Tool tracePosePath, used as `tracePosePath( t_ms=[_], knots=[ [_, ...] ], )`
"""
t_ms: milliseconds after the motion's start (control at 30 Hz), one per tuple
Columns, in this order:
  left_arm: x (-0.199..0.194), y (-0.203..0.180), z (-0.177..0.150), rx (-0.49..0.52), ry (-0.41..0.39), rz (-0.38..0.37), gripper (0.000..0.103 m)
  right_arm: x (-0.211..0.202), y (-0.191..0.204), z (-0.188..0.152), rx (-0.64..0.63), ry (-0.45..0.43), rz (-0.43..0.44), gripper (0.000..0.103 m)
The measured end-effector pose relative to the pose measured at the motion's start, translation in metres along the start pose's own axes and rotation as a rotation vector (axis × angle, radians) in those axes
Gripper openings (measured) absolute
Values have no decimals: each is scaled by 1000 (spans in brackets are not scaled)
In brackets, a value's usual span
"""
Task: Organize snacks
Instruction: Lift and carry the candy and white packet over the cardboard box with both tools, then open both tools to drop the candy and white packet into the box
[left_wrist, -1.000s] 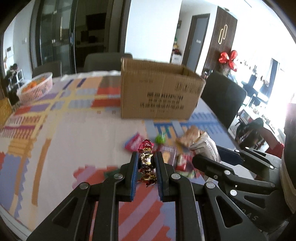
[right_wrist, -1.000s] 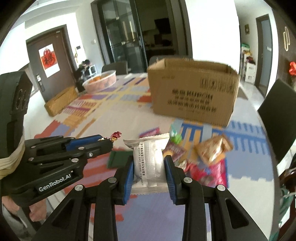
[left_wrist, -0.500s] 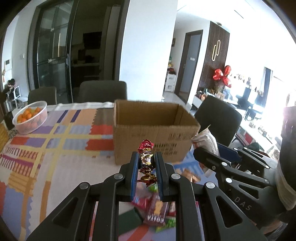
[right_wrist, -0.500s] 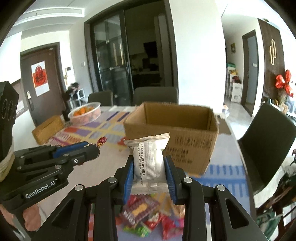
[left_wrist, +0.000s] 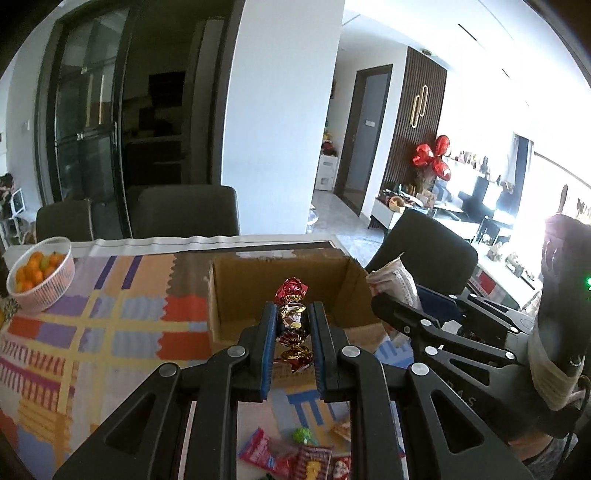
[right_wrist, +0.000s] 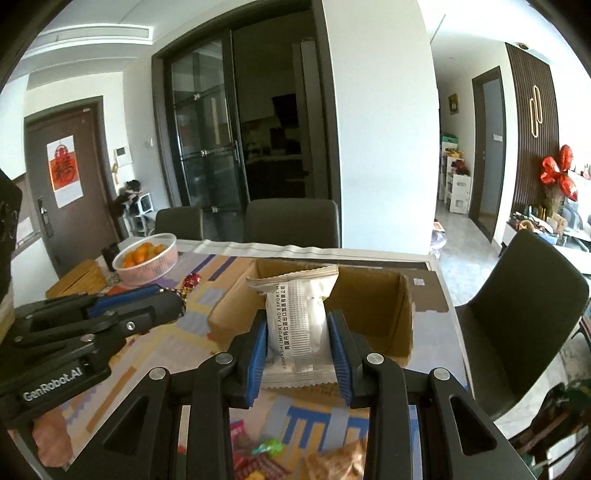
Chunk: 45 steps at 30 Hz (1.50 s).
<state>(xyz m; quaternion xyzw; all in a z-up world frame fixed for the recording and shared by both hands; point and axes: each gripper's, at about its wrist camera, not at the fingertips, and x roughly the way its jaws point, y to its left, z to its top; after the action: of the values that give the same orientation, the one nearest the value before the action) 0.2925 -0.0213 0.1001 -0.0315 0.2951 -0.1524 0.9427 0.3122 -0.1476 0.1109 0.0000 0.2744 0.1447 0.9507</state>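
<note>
Far left on the patterned tablecloth (left_wrist: 110, 332): a white bowl (left_wrist: 44, 291) of oranges, near the table's far edge. Beside it in the right view, a wooden box (right_wrist: 77, 282).

Left of centre: left gripper (left_wrist: 293, 314) pinching a foil candy (left_wrist: 293, 325), red twist at the top, gold and dark red below, held upright between the blue pads (left_wrist: 268, 347). Raised above the table, just in front of the near wall of the cardboard box (left_wrist: 240, 295), open at the top, inside seen as bare brown board.

Centre right: right gripper (right_wrist: 298, 332) clamped on a white snack packet (right_wrist: 297, 321) with black print, crimped top edge upright and overlapping the box opening in the right view. In the left view, only the packet's top corner showing past the black fingers.

Below both grippers, on the cloth: loose snacks (left_wrist: 295, 454) in red, green and orange wrappers, lying close together in front of the box.

Far right: a dark chair (right_wrist: 517, 314) at the table's side.
</note>
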Motion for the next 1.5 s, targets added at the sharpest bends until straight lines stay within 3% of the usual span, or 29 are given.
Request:
tracePosePath(
  t_ms=[333,600,667,700,800,900,1000,1500],
  knots=[
    [52,8,39,10,91,15,19,45,-22,30,9,82,-29,33],
    [101,20,43,-44,220,-23,19,80,-36,33,39,179,-35,33],
    [106,19,43,-44,243,-18,28,86,-39,36,45,192,-40,34],
    [107,19,41,-40,246,-16,38,88,-41,35,48,199,-47,34],
    [98,17,36,-20,222,26,43,90,-45,34,61,210,-67,48],
    [84,14,30,11,198,63,49,84,-48,29,69,211,-83,49],
    [65,9,21,35,166,72,54,71,-47,23,71,204,-92,60],
    [-21,-22,-21,106,54,54,57,-26,-14,-12,-18,53,-85,76]
  ],
)
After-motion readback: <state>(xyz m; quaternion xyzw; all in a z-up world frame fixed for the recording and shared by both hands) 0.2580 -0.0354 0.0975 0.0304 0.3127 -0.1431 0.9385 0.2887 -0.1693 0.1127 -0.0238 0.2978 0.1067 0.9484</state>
